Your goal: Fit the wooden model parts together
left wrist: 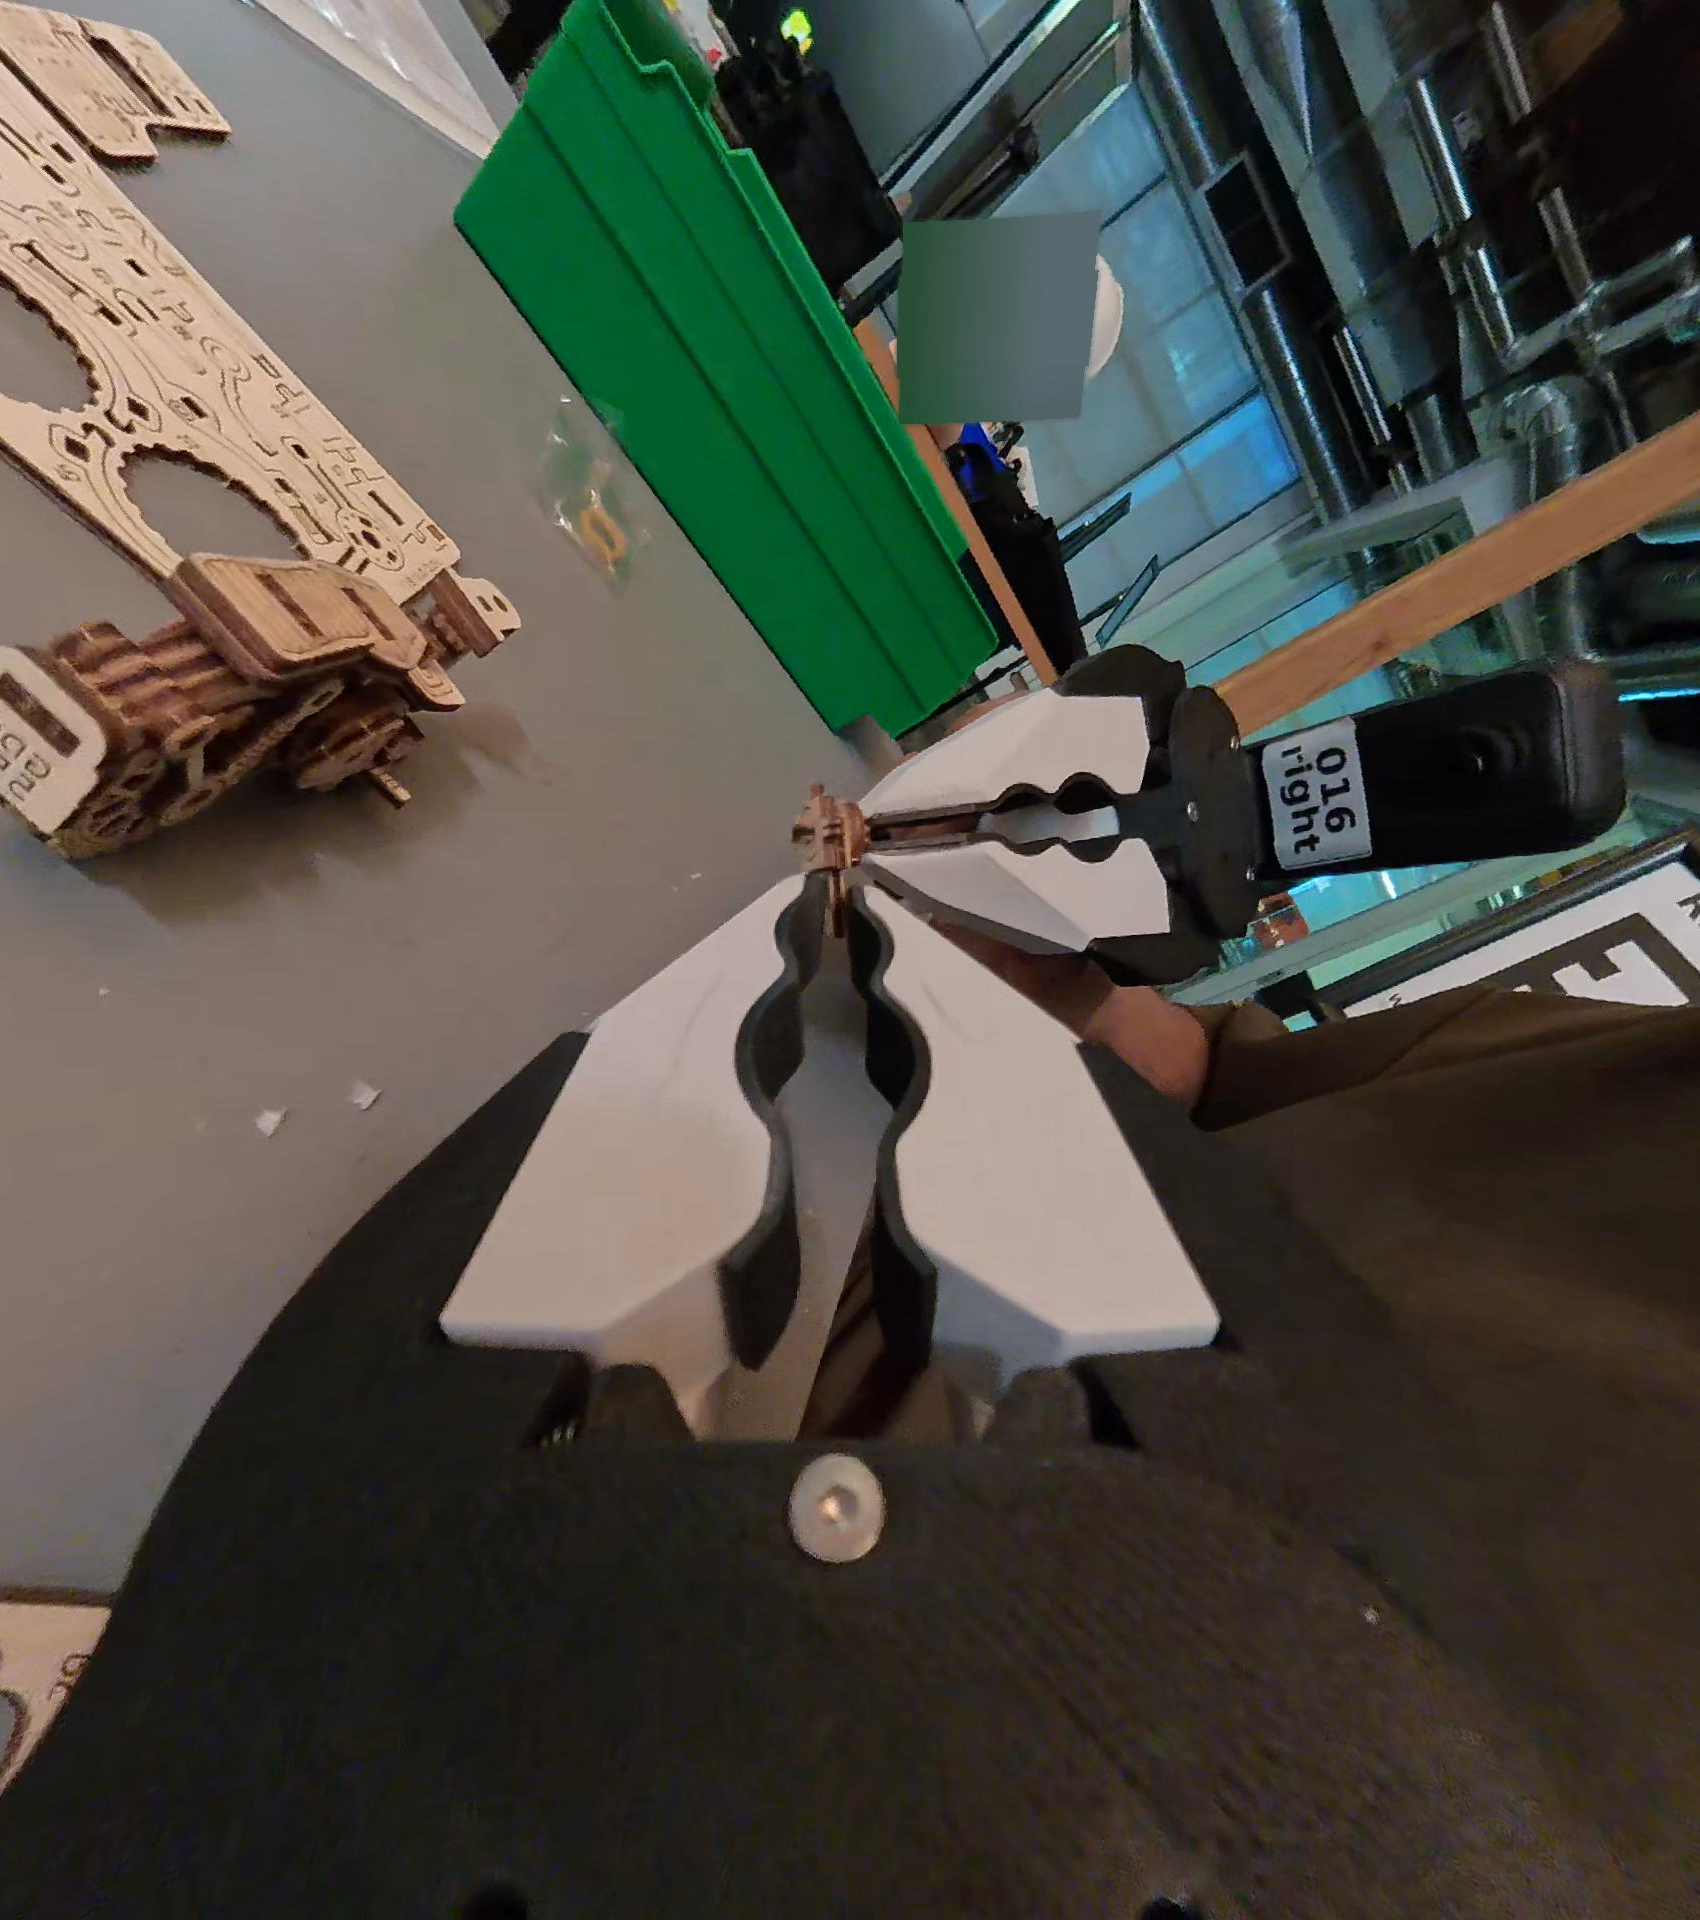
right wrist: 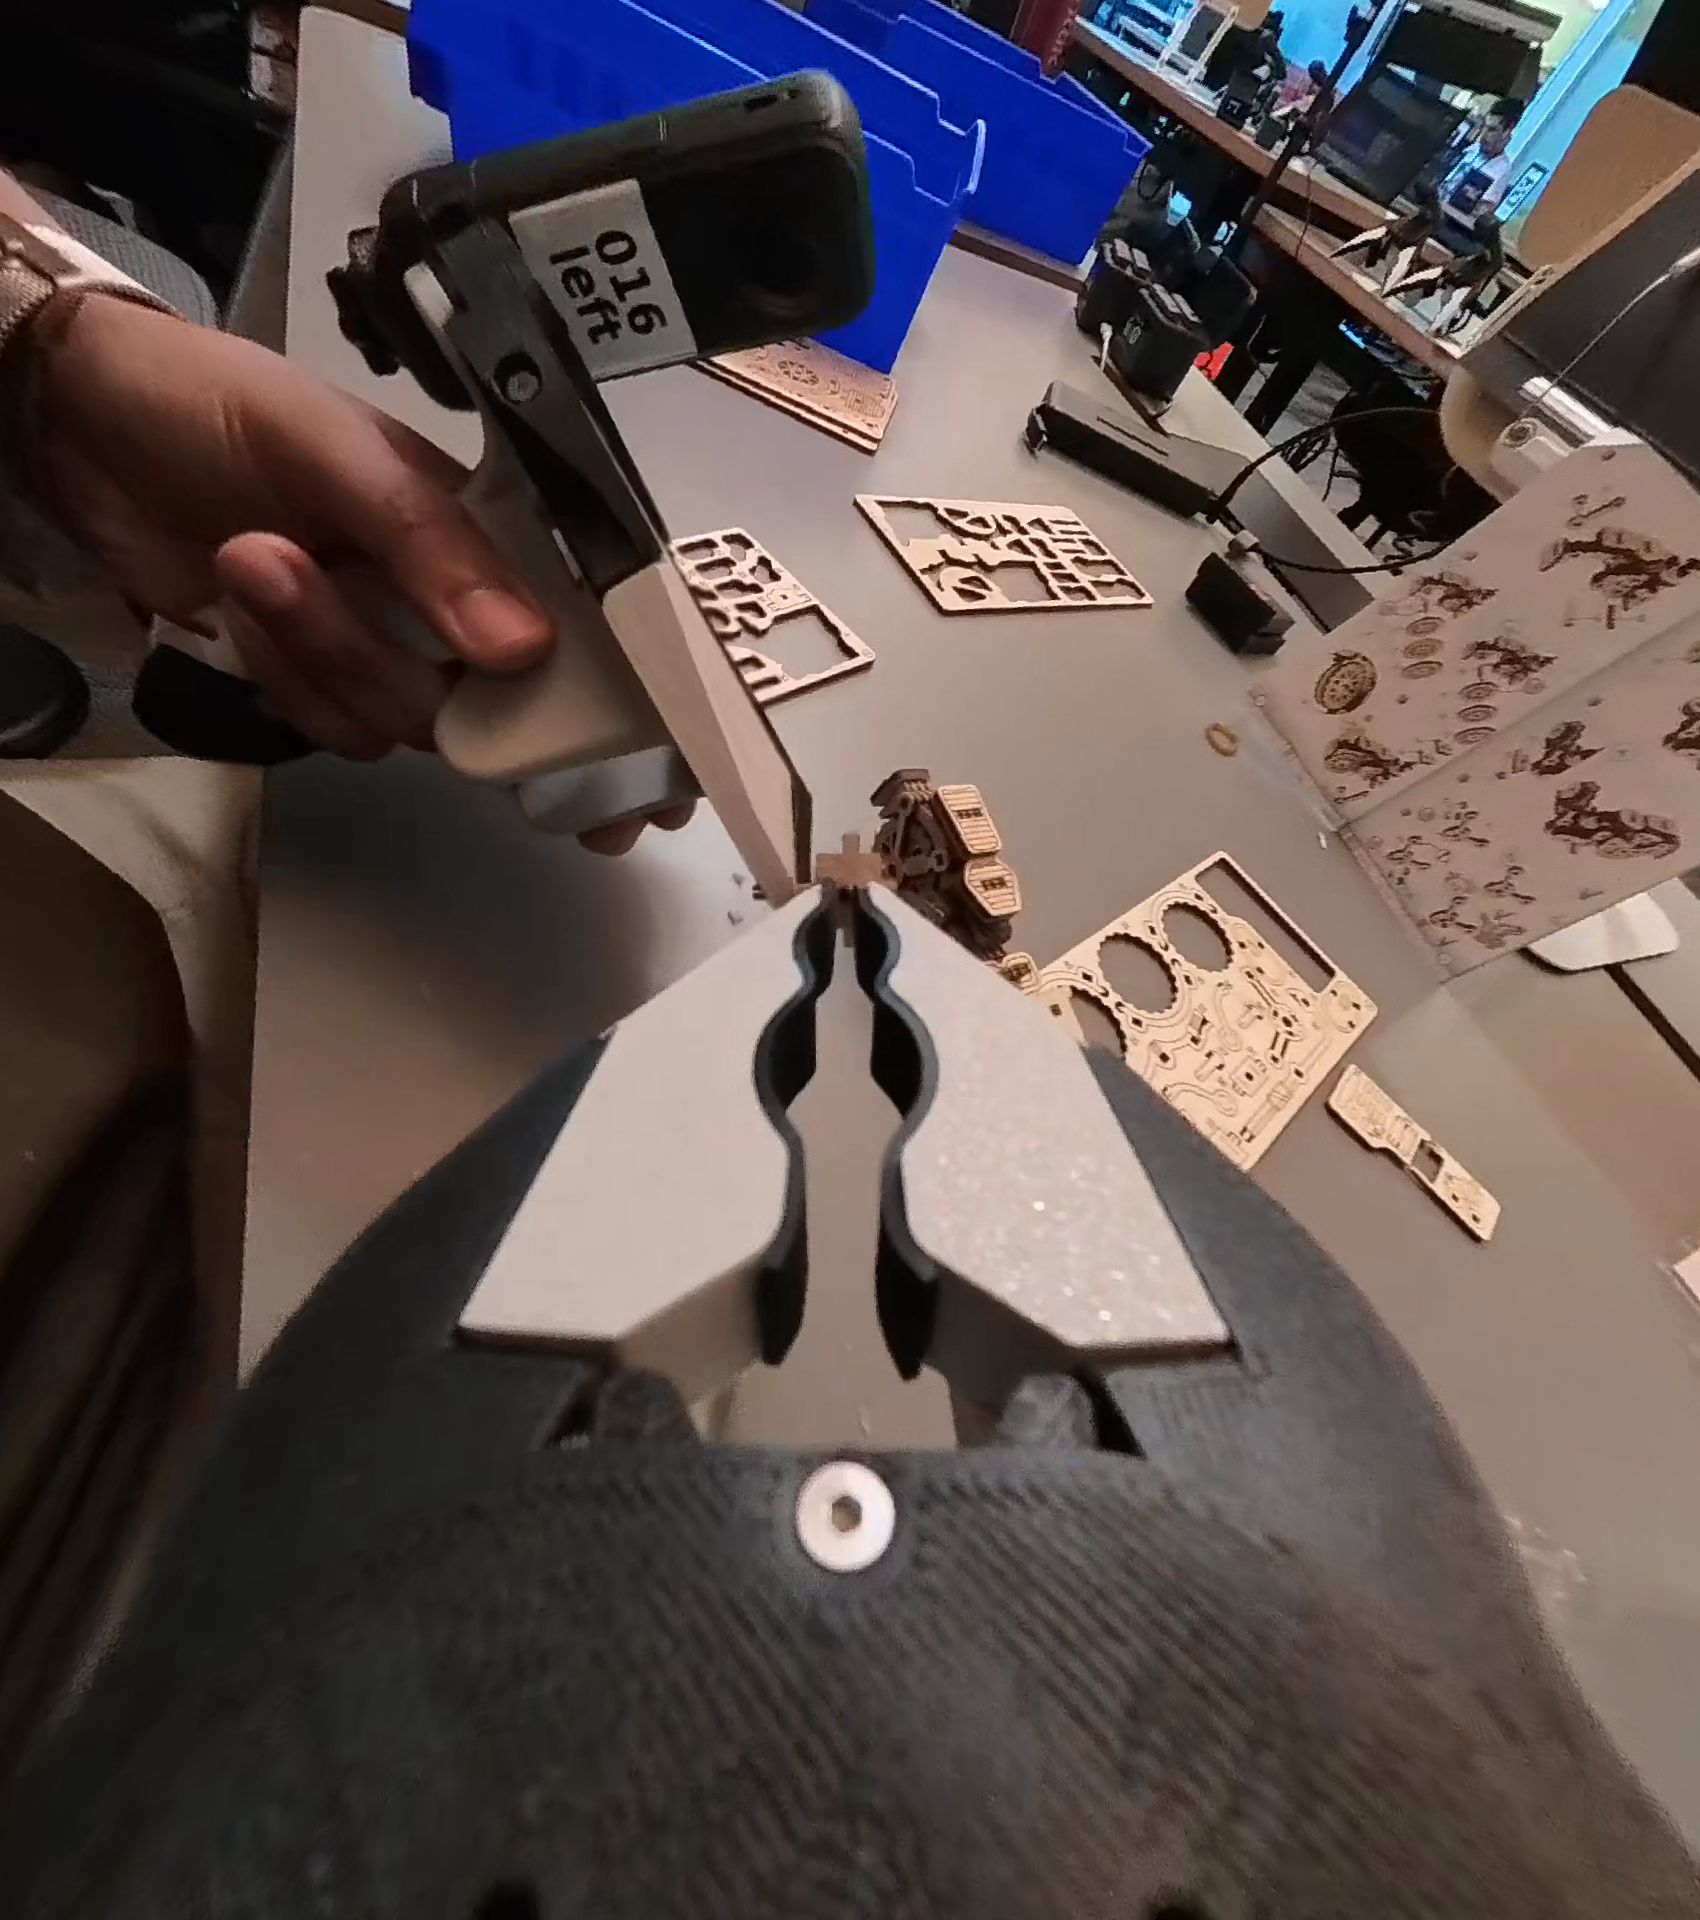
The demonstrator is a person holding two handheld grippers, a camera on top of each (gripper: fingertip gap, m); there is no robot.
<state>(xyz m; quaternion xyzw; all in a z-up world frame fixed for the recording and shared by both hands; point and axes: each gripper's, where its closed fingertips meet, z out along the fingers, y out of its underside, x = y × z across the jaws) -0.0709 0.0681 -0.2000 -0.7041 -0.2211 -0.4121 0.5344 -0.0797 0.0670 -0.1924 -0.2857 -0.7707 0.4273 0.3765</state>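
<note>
A: Holding tip to tip — left gripper point(left wrist: 838, 902) and right gripper point(right wrist: 846, 914) each pinched closed on a small wooden part point(left wrist: 828, 829), mid-air, near.

B: Why? Aligning slots, probably — truck model point(left wrist: 202, 717) waits far left on the table point(left wrist: 410, 935).

We see a small wooden piece point(left wrist: 828, 831) held in the air above the worktop, with a second flat piece point(left wrist: 838, 914) touching it from below. A half-built brown wooden model point(left wrist: 202, 717) stands on the worktop beside a punched-out part sheet point(left wrist: 150, 343).

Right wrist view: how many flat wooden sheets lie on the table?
5 sheets: one by the blue bin, two mid-table, a large and a small one right. Others may be hidden.
</note>
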